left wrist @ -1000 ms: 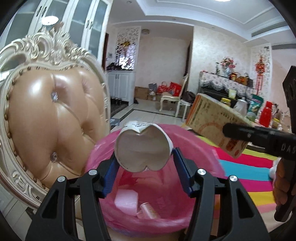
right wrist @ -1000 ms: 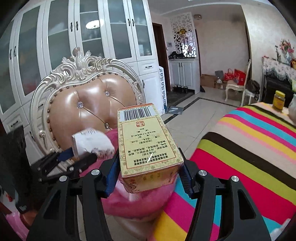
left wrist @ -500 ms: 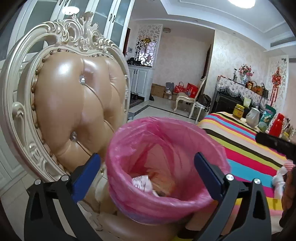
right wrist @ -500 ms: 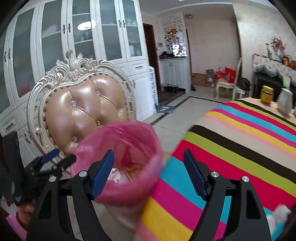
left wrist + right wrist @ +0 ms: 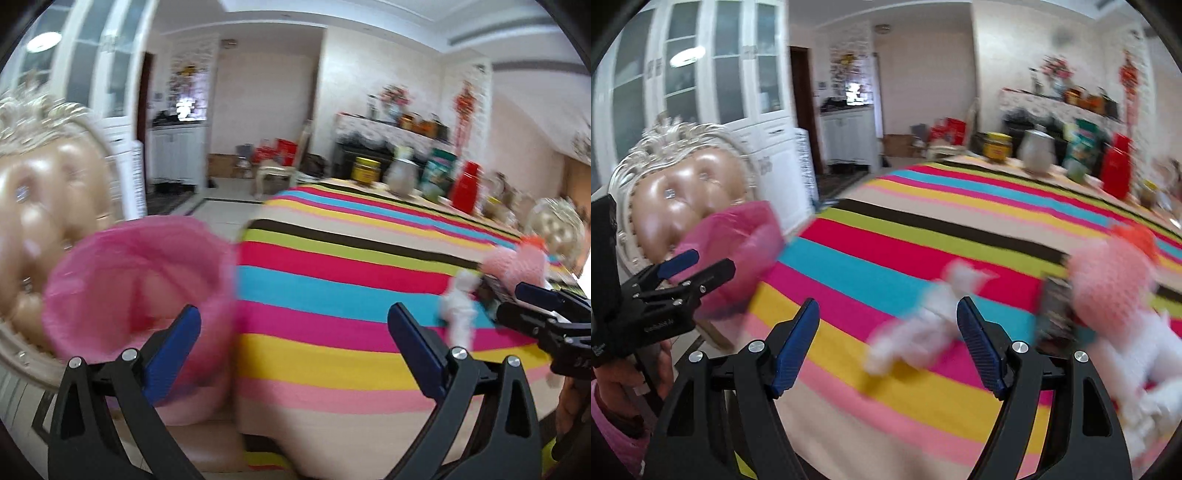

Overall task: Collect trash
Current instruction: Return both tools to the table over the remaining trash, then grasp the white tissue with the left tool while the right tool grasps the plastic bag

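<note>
Both grippers empty, one scrap of white trash left in reach.

Your left gripper (image 5: 293, 341) has its jaws spread wide with nothing between them, and it sits at the table edge with the pink-lined trash bin (image 5: 136, 280) just to its left, in front of the tufted chair (image 5: 40, 206). Your right gripper (image 5: 888, 350) is also wide open and holds nothing; it points across the striped tablecloth (image 5: 923, 236) at a crumpled white tissue (image 5: 923, 325) lying near its right finger, not yet between the pads. Motion blur hides the bin's contents, so you cannot tell how much is already collected. Judged from this, the tissue remains to be picked up and binned. Just beyond it lies a pink-and-white plush toy (image 5: 1115, 295), probably not trash. Jars and a red box stand at the far end, well apart.
</note>
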The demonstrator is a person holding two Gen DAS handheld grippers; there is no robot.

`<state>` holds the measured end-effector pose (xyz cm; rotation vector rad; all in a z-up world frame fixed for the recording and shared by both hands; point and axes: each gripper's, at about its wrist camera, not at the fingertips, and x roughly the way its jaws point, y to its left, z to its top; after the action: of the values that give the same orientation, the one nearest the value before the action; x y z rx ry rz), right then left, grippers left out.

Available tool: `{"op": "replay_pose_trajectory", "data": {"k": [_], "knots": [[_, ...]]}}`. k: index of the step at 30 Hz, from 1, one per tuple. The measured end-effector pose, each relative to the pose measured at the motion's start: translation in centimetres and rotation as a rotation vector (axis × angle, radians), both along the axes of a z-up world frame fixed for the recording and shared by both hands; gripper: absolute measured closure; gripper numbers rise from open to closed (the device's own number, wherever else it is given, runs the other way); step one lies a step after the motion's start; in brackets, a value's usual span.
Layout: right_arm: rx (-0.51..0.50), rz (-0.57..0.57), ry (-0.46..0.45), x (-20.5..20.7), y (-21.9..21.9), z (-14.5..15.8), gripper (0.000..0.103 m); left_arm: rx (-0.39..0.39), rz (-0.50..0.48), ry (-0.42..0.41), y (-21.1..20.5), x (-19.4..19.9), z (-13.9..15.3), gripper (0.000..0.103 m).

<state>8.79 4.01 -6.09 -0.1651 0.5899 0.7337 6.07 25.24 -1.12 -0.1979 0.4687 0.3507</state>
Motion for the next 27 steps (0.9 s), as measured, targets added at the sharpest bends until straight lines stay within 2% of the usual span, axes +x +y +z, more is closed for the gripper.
{"op": "replay_pose_trajectory", "data": {"k": [8, 16, 22, 27], "knots": [[-0.017, -0.215, -0.018, 0.0, -10.4, -0.7, 0.030, -0.013, -0.184, 0.042, -8.1, 5.0, -0.7, 0.005], [-0.020, -0.404, -0.028, 0.3, -18.9, -0.8, 0.030, -0.055, -0.284, 0.085, -13.0, 9.1, -1.5, 0.005], [-0.021, -0.492, 0.010, 1.7, -22.3, -1.9, 0.029, -0.038, -0.296, 0.122, -14.7, 10.9, -2.1, 0.005], [-0.024, -0.510, 0.056, 2.6, -22.7, -3.3, 0.028, -0.056, -0.288, 0.156, -14.3, 11.3, -2.5, 0.005]]}}
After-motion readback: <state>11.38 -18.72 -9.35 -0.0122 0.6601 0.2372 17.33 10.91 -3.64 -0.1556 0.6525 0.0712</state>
